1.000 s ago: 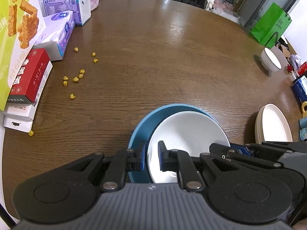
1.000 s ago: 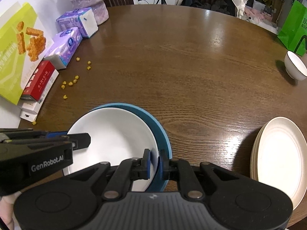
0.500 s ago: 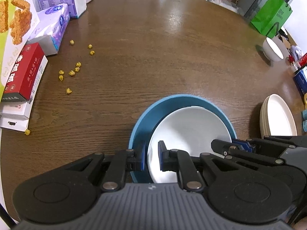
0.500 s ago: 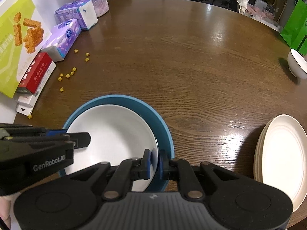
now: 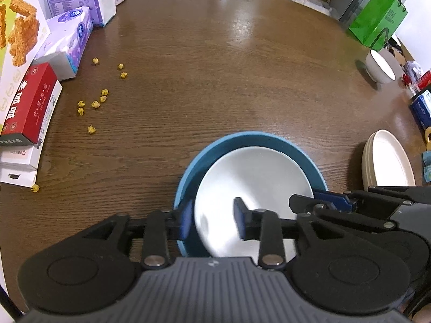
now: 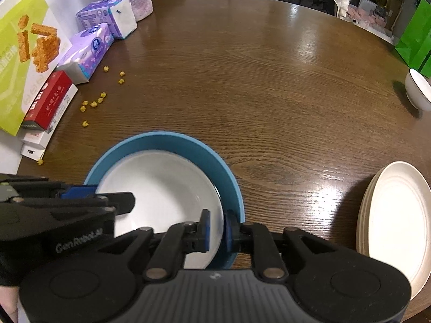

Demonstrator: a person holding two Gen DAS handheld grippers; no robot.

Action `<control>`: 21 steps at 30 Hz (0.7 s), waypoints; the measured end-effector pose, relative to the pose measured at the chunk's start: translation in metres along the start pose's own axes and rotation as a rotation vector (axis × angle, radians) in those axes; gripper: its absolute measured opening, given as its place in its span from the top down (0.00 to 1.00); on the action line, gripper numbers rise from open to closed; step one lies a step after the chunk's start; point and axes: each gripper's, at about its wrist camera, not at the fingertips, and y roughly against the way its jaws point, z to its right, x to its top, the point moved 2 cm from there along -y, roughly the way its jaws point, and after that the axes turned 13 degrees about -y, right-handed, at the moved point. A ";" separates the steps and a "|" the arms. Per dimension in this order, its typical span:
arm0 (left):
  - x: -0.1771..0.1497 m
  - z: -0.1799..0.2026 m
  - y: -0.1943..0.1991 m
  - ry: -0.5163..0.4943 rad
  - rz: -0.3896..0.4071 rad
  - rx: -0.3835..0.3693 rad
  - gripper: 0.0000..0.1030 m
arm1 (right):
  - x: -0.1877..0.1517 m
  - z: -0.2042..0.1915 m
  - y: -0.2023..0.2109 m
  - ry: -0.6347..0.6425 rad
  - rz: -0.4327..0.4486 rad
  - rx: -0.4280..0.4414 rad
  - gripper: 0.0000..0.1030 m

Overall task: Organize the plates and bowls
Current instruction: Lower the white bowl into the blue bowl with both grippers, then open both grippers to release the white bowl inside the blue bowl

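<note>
Since a second ago: both sets of tongs, then clamped on the white plate's rim, are letting go.

Left tongs (image 5: 212, 222): jaws opening, well parted; near-left rim of the white plate (image 5: 253, 188) sits between the pads, which no longer press on it.

Right tongs (image 6: 216, 228): jaws opening, a narrower gap; they straddle the white plate's right rim, inner pad over the plate, outer pad over the blue plate (image 6: 172, 141). The pads look just clear of the rim, though the gap is slim.

White plate: nested inside the blue plate, pushed toward the near side, so the blue rim shows widest at the far edge. Both rest on the tabletop (image 5: 215, 75), near its front edge.

Handling, judged: glazed ceramic by the look, rigid, smooth, breakable, moderately heavy. Best taken at the raised rim, opposite sides, one pad over and one under; a single-sided pinch risks slipping or tilting.

Further out: cream plate stack (image 6: 396, 223) to the right; white bowl (image 6: 419, 91) far right, well apart; boxes and yellow crumbs (image 5: 94, 103) at left.
</note>
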 end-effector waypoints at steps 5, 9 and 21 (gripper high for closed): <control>0.000 -0.001 0.004 0.013 0.012 -0.010 0.61 | 0.002 0.001 0.005 -0.003 0.012 0.009 0.84; 0.001 -0.002 0.010 0.021 0.031 -0.020 0.57 | 0.003 0.004 0.010 -0.019 0.024 0.025 0.83; -0.002 -0.007 0.033 0.046 0.107 -0.048 0.23 | 0.006 0.026 0.040 -0.085 0.103 0.084 0.60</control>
